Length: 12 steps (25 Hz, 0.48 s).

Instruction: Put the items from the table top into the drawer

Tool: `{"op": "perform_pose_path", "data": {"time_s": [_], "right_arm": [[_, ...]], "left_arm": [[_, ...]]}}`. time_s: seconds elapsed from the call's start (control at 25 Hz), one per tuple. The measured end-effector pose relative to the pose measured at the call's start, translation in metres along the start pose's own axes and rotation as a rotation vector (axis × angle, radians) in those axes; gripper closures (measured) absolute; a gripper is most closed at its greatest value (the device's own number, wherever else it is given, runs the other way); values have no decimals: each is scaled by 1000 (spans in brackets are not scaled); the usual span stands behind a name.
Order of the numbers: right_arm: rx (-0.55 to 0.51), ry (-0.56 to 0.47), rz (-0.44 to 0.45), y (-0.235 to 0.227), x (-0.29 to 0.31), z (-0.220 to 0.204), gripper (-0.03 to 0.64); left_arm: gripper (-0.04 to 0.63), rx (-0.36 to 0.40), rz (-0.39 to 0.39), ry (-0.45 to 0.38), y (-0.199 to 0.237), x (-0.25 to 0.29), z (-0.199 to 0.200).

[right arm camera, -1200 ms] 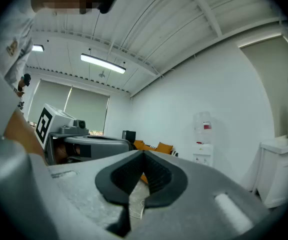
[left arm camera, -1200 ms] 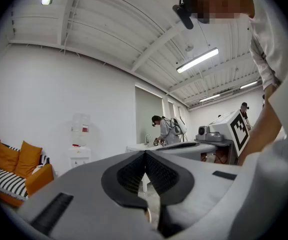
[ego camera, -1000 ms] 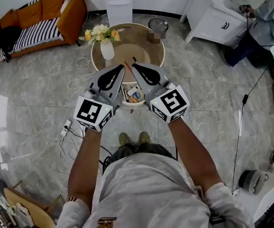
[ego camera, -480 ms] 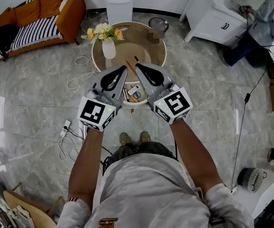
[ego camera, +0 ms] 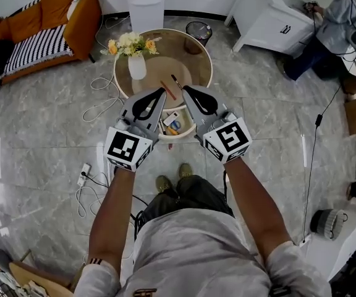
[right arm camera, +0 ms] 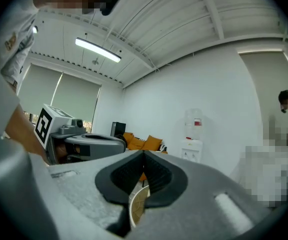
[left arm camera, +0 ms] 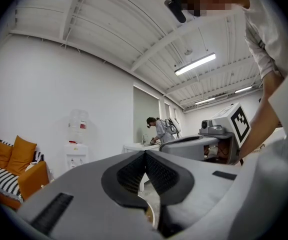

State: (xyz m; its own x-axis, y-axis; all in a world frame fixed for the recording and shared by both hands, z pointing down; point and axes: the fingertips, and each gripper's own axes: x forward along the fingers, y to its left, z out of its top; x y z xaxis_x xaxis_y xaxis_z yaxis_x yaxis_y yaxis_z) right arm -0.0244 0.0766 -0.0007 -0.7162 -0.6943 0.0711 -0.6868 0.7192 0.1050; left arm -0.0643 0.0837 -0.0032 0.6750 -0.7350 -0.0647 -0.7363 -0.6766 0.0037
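Left gripper [ego camera: 163, 90]: clenched shut, nothing in it, held level above the near edge of the bench [ego camera: 193, 57], tip right by the red stick [ego camera: 171, 94]
Right gripper [ego camera: 185, 89]: same deal, clamped shut and empty, just beside the left one, tips close together
Drawer [ego camera: 184, 133]: open, sticking out from under the near edge of the bench, low down between the two grippers; a few small bits inside, white, orange and blue, too small to name
Red stick: on the bench top, near edge, lying at a slant, not in the drawer yet
Dark pen [ego camera: 176, 81]: also on the bench top, just beside the red stick, a touch farther back
Vase [ego camera: 136, 67]: white, upright on the left of the bench, yellow and white flowers in it
Bin [ego camera: 195, 34]: on the floor just past the bench
Water dispenser [ego camera: 146, 5]: against the far wall
Sofa [ego camera: 48, 23]: orange, far left, striped cover on the seat
Person [ego camera: 335, 20]: far right corner, at a white counter
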Motion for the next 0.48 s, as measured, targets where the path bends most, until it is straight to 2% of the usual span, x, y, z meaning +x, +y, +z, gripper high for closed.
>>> {"op": "perform_pose_path", "data": {"time_s": [0.48], "right_arm": [[-30,99,-24,-35,34,-66,615]], "left_arm": [[595,-18,-6,67,29,36,-57]]}}
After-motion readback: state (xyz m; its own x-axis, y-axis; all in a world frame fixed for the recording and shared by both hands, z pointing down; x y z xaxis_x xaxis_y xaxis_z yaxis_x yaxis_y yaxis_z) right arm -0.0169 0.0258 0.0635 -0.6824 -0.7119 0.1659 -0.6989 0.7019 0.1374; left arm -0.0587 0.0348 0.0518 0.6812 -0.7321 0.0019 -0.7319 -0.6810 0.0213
